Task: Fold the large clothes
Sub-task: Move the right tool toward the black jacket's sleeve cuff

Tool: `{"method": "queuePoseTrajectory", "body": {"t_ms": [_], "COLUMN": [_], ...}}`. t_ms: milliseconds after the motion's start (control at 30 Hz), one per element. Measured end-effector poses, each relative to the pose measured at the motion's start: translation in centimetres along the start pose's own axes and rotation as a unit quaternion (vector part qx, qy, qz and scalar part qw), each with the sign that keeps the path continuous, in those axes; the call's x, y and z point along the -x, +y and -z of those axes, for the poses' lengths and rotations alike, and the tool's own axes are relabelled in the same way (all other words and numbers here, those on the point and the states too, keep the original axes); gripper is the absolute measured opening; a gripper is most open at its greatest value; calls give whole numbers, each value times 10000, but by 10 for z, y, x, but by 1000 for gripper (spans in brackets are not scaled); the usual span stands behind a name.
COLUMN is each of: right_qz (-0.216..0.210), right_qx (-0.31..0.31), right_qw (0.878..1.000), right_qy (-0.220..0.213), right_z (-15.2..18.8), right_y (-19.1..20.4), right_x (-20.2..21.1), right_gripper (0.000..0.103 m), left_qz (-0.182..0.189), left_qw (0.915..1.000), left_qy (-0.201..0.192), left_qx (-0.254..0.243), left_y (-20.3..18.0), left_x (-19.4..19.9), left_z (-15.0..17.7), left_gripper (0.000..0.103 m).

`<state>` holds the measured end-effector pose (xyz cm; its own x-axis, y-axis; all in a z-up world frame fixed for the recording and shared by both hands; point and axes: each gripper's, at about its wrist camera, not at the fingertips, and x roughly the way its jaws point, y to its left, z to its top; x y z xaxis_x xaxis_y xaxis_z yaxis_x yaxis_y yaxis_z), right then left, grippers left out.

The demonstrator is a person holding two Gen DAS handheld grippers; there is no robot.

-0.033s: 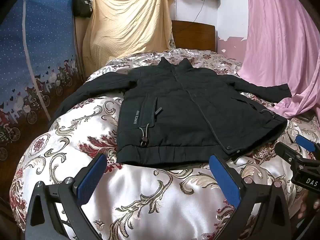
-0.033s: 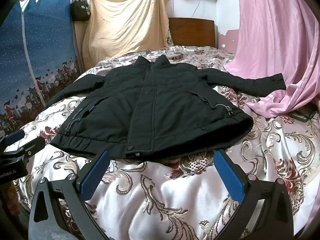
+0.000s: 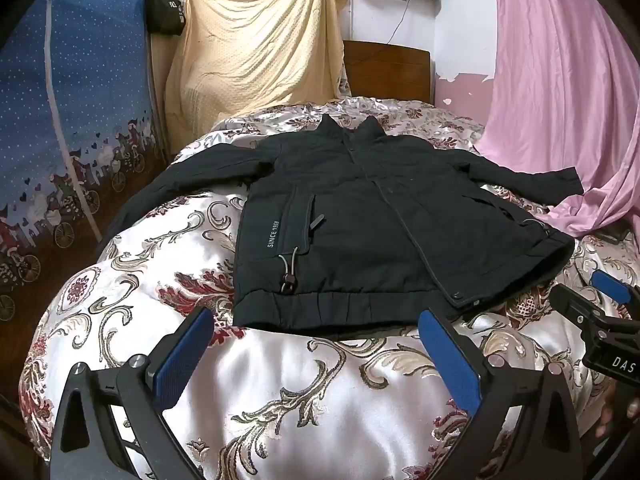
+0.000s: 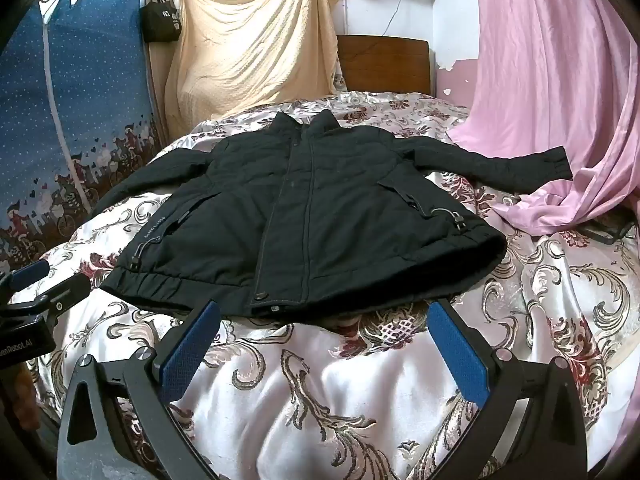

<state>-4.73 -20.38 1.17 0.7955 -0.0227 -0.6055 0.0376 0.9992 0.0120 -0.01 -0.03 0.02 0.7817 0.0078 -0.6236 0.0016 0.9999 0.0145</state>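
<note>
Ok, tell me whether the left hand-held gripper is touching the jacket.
Apart. The left wrist view shows bare bedspread between the open left hand-held gripper and the jacket hem.

Black tool (image 3: 316, 364), seemingly ribbed blue pads (image 3: 182, 356)

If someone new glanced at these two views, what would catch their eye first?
A black jacket lies spread flat, front up and sleeves out, in the middle of a shiny floral bedspread. A pink curtain spills onto the bed beside one cuff. Nearest the cameras, the left gripper and right gripper are open, short of the hem.
</note>
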Motion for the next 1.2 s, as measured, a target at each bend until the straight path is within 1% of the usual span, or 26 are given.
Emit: {"method": "queuePoseTrajectory", "body": {"t_ms": [200,333,367,467,600,767,900,1000,1067,1200], "right_qz": [21,44,45,40,-102,-190,-187,-164,-240,-7], "right_qx": [10,-21,-45,-122,-233,-467,-683,-768,-835,-930], "right_qw": [10000,10000,10000,9999,9996,9987,9972,9960,9950,9945], "right_qy": [35,49,44,30,78,110,231,425,486,489], "right_z": [1,2,2,3,-8,-33,-60,-84,-100,-139], "right_y": [1,1,1,-3,-14,-39,-67,-87,-100,-128], "right_x": [-2,-2,-1,-4,-8,-21,-45,-71,-85,-117], "right_gripper": [102,102,102,102,102,102,102,102,102,102], "left_qz": [-28,-189,-171,-235,-224,-237,-141,1,132,377], "left_qw": [10000,9995,9995,9991,9988,9980,9964,9945,9932,9908], "left_qy": [38,239,240,291,382,474,600,722,770,751], "left_qx": [-4,-97,-110,-177,-207,-354,-577,-762,-866,-1056], "left_y": [5,4,5,0,-3,-11,-23,-35,-47,-76], "left_x": [-2,-13,-16,-14,-20,-37,-63,-87,-106,-141], "left_z": [0,1,1,-7,-20,-47,-73,-94,-110,-141], "left_gripper": [103,103,103,103,103,103,103,103,103,103]}}
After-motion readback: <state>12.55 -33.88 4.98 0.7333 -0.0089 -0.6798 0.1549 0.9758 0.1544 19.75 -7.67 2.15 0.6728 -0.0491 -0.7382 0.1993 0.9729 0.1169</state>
